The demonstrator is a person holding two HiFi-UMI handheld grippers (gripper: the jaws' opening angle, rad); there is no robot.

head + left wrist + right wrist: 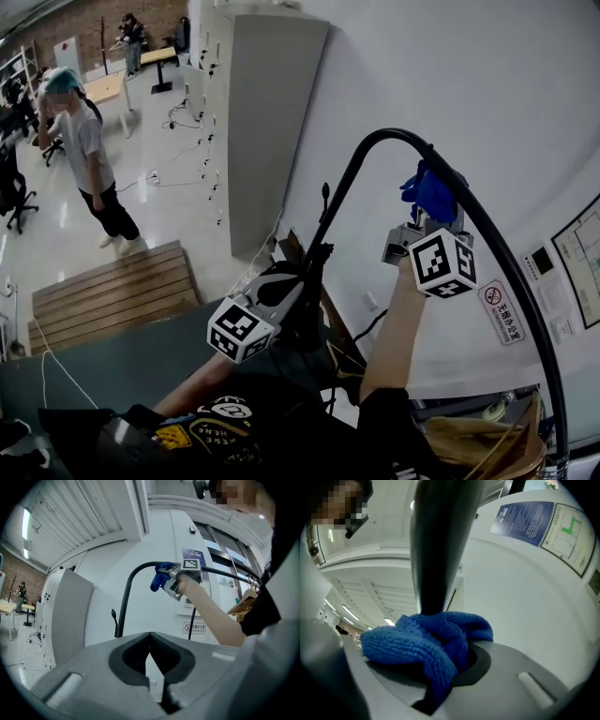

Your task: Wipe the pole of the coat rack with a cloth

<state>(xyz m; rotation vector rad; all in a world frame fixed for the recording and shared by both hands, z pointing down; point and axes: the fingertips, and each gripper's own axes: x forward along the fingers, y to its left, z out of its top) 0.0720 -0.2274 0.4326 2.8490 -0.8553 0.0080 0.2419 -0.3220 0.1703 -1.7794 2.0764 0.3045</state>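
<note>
While the right gripper clamps a nubby blue cloth against the curved black pole high by the white wall, the left gripper hangs lower left, clenched and empty; boxy grey cabinet far left.

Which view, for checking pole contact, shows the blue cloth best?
The right gripper view: the blue terry cloth sits close up in the right claw, against the black curved pole. The head and left gripper views show only a small, distant blue bunch.
</note>
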